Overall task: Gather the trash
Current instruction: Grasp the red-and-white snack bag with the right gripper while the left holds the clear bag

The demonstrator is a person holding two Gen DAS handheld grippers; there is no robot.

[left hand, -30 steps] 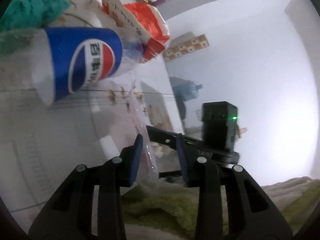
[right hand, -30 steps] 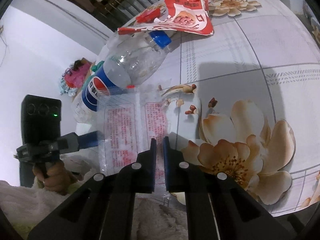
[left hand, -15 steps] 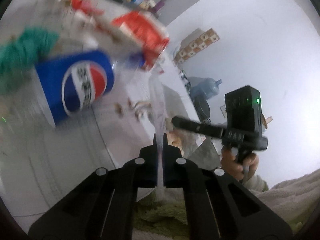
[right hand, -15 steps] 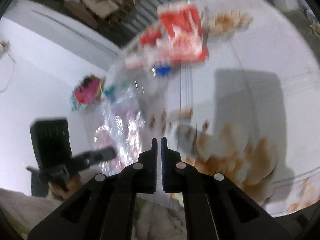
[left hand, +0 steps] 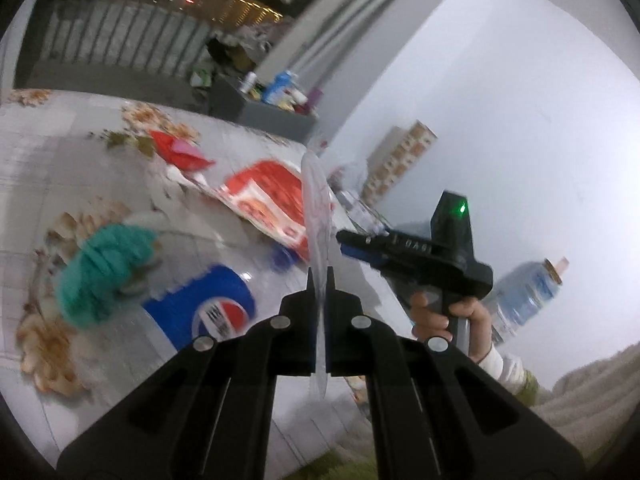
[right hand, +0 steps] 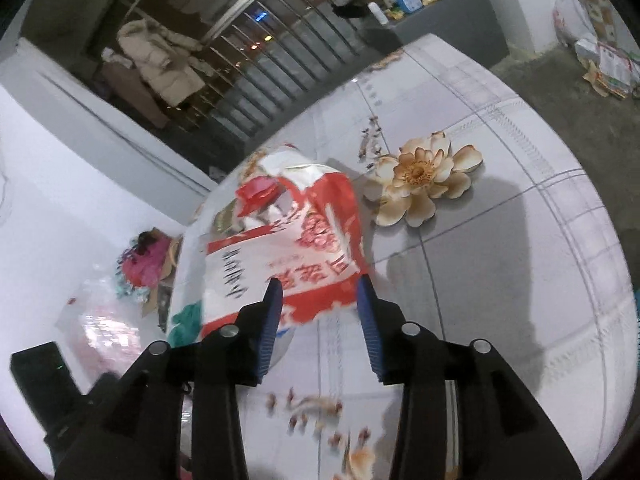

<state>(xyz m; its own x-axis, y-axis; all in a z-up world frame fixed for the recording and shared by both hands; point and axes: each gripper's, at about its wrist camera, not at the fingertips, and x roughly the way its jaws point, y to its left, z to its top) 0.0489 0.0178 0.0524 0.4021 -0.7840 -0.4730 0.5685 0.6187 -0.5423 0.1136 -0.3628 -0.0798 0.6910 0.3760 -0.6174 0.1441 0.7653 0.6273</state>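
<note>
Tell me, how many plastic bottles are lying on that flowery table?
1: a Pepsi bottle lies on its side near the table's front edge, beside a green cloth in the left wrist view. Wrappers might hide others.

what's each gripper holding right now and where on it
Left gripper pinches the clear plastic wrapper by its lower edge. Right gripper is opening, holding nothing.

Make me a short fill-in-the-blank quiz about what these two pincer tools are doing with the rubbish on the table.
1. The left gripper is shut on a clear plastic ____.
2. The right gripper, its jaws opening, points at a red-and-white ____.
3. The bottle lying on the table has a ____ label.

Missing words: wrapper; bag; blue
</note>
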